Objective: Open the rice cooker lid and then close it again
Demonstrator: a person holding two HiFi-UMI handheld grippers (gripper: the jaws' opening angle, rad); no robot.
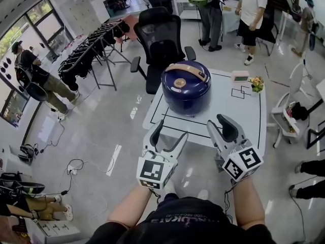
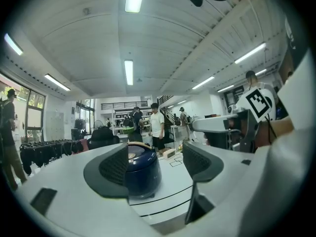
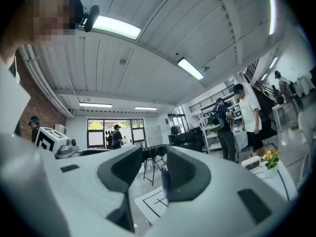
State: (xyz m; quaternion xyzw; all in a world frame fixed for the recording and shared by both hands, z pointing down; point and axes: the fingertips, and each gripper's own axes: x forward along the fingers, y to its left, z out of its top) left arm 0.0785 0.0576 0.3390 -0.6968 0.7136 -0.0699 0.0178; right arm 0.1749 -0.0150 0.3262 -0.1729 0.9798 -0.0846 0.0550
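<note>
A dark blue rice cooker (image 1: 186, 88) with a tan handle stands on the white table (image 1: 238, 111), its lid down. Both grippers hover short of the table's near edge, apart from the cooker. My left gripper (image 1: 171, 130) is open with nothing between its fingers. In the left gripper view the cooker (image 2: 144, 171) shows in the gap of the left gripper (image 2: 155, 164), well ahead. My right gripper (image 1: 220, 122) is also open and empty. In the right gripper view the right gripper (image 3: 154, 174) looks past the table's marked corner (image 3: 153, 201); only a dark sliver of the cooker (image 3: 165, 180) shows.
A black office chair (image 1: 160, 34) stands behind the table. A small box (image 1: 240, 75) and a flower pot (image 1: 257, 84) sit at the table's far right. A white chair (image 1: 289, 113) is to the right, a clothes rack (image 1: 91, 50) to the left, and people stand beyond.
</note>
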